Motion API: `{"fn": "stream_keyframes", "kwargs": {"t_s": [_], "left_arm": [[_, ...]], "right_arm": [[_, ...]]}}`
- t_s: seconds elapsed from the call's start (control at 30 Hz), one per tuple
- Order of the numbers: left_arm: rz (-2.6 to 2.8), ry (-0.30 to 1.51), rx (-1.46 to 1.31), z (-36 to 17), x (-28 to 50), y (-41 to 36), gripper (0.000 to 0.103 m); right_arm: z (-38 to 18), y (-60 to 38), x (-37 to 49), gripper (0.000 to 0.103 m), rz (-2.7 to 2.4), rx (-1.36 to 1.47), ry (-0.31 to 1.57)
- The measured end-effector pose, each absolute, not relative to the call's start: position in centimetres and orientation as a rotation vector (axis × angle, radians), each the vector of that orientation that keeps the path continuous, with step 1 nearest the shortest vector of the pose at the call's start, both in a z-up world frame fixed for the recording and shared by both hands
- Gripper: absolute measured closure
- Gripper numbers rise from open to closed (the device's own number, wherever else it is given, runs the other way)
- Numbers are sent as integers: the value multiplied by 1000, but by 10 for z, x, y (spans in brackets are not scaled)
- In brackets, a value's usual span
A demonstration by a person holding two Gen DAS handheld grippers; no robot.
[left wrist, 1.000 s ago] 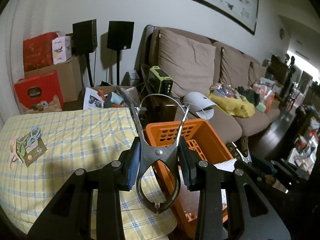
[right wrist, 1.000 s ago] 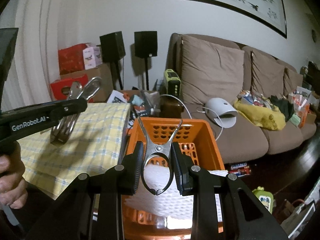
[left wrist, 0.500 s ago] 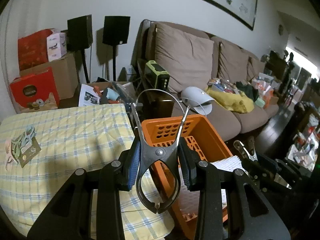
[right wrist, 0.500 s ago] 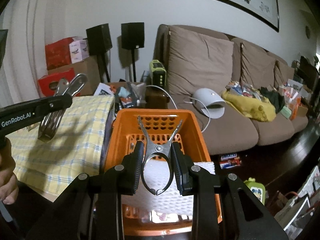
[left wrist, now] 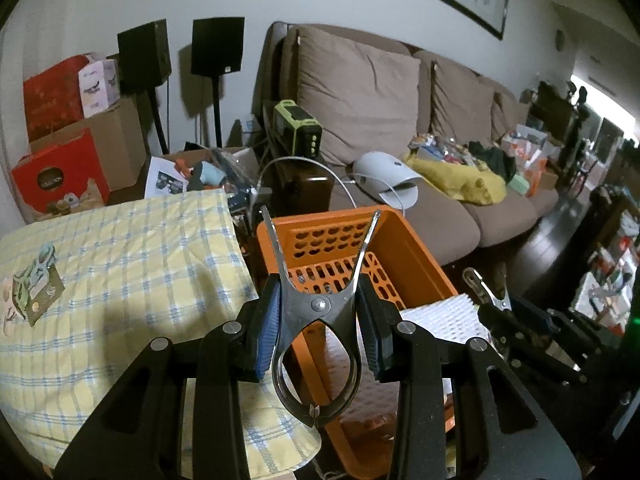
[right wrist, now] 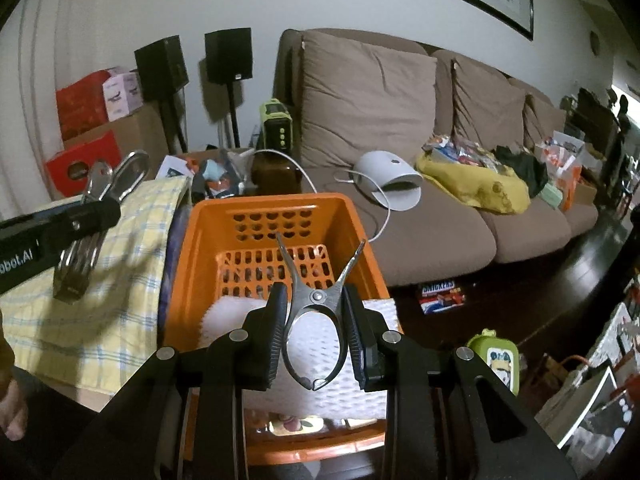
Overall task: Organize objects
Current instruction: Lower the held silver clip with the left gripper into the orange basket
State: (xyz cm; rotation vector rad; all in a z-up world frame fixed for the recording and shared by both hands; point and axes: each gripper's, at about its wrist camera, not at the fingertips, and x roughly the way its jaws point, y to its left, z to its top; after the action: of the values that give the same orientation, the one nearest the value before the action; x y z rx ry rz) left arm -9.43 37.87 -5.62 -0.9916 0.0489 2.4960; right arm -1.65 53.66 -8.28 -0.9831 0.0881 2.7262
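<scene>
The orange basket (right wrist: 276, 216) is placed on the floor between the table with the yellow checked cloth (left wrist: 120, 264) and the brown sofa (right wrist: 400, 184), probably so that things taken from the table can be dropped into it directly. A white ribbed sheet (right wrist: 320, 384) is laid over its near part, so the bottom there is hidden; only some small items under its near edge are glimpsed, and what they are cannot be told.

Both grippers are held over the basket and are pointed downward, which suggests that the clips are about to be released into it. The left gripper (left wrist: 318, 332) is closed on a metal spring clip (left wrist: 318, 320), pressed at its handles between the blue pads, with the clip's mouth turned toward the camera. The right gripper (right wrist: 316, 332) is closed in the same way on a second metal clip (right wrist: 316, 312), which is hung over the white sheet. Because the handles are squeezed, the tips of that clip seem slightly apart.

On the far left of the cloth, a card of small pastel clips (left wrist: 34, 292) is left. It is too small and distorted for the pieces to be counted. The person's hand is cut off at the left edge of the right wrist view.
</scene>
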Motion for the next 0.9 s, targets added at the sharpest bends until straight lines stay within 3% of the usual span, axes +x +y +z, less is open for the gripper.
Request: {"fn": "stream_keyframes", "kwargs": {"t_s": [0.9], "left_arm": [[2411,96,-1084,-90,-78,402,69]], "right_arm": [[-96,545,-19,75,2712,-1041,146]]}}
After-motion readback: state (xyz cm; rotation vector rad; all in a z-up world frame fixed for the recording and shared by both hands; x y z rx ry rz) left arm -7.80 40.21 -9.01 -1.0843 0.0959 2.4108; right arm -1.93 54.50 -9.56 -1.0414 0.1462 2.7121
